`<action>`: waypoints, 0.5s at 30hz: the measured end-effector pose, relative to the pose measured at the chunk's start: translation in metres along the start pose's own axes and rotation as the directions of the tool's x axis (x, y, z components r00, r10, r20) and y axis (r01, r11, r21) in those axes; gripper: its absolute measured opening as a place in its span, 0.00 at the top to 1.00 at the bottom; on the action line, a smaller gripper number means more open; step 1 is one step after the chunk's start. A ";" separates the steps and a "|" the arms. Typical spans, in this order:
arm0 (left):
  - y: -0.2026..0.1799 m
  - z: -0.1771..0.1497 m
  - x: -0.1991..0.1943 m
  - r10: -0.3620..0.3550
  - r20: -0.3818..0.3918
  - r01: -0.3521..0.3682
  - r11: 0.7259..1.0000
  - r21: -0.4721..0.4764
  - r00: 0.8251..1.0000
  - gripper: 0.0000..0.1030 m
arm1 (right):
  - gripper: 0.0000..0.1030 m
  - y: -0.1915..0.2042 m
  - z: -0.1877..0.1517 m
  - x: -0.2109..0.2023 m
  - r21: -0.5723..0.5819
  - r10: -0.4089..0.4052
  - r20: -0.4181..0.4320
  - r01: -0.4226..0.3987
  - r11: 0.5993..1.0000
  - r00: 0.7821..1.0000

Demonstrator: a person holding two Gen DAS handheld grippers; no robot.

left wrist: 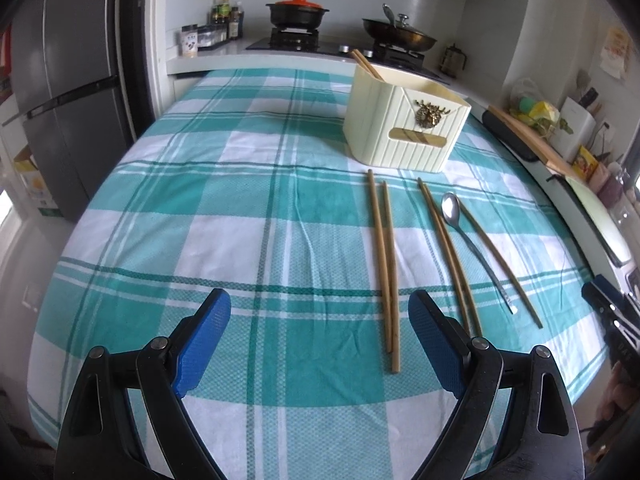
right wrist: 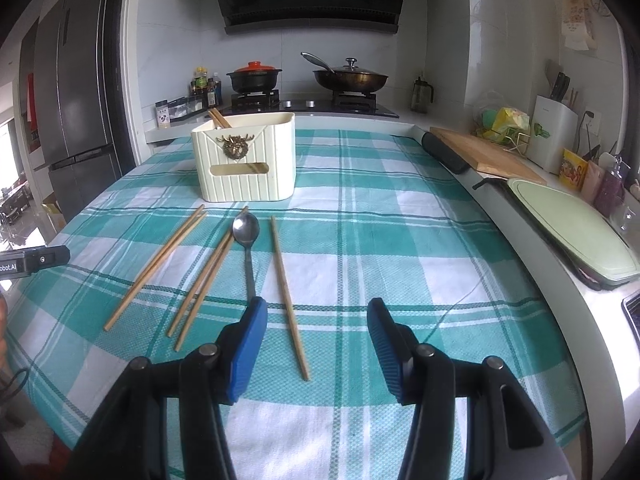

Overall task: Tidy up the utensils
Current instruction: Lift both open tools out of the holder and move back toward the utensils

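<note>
A cream utensil holder (left wrist: 404,128) (right wrist: 244,160) stands on the green checked tablecloth (left wrist: 240,200) with two chopsticks (left wrist: 366,64) leaning in its back corner. Before it lie a chopstick pair (left wrist: 384,264) (right wrist: 156,268), a second pair (left wrist: 448,252) (right wrist: 204,280), a metal spoon (left wrist: 472,240) (right wrist: 246,228) and a single chopstick (left wrist: 504,264) (right wrist: 288,296). My left gripper (left wrist: 320,312) hovers open, left of the first pair's near ends. My right gripper (right wrist: 316,316) is open above the single chopstick, whose near end shows between the fingers without touching them. The spoon handle ends at its left fingertip (right wrist: 256,320).
A stove with a red-lidded pot (right wrist: 254,76) and a wok (right wrist: 350,78) sits behind the table. A wooden cutting board (right wrist: 484,156) and a green board (right wrist: 576,232) lie on the counter to the right. A grey fridge (left wrist: 64,92) stands left.
</note>
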State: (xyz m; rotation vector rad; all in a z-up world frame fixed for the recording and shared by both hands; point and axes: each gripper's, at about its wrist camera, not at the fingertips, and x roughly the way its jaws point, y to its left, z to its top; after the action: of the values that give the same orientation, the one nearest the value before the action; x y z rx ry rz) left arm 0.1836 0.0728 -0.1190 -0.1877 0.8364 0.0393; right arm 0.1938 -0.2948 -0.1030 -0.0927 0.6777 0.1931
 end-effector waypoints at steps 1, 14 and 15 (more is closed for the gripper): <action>0.003 0.001 0.002 -0.001 -0.005 0.001 1.000 -0.006 1.000 0.11 | 0.49 -0.003 0.002 0.003 -0.003 -0.003 -0.008 0.003 1.000 1.000; 0.013 0.032 0.046 -0.011 -0.090 0.012 1.000 0.013 0.996 0.11 | 0.49 -0.042 0.034 0.045 0.079 0.092 -0.122 -0.083 0.993 0.988; 0.011 0.034 0.049 -0.017 -0.095 0.020 1.000 0.022 0.995 0.11 | 0.49 -0.042 0.035 0.049 0.084 0.107 -0.134 -0.097 0.992 0.985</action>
State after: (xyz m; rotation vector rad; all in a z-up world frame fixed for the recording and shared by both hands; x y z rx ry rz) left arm 0.2402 0.0877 -0.1347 -0.1764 0.9297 0.0032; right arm 0.2611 -0.3232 -0.1059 0.0027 0.8278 0.2605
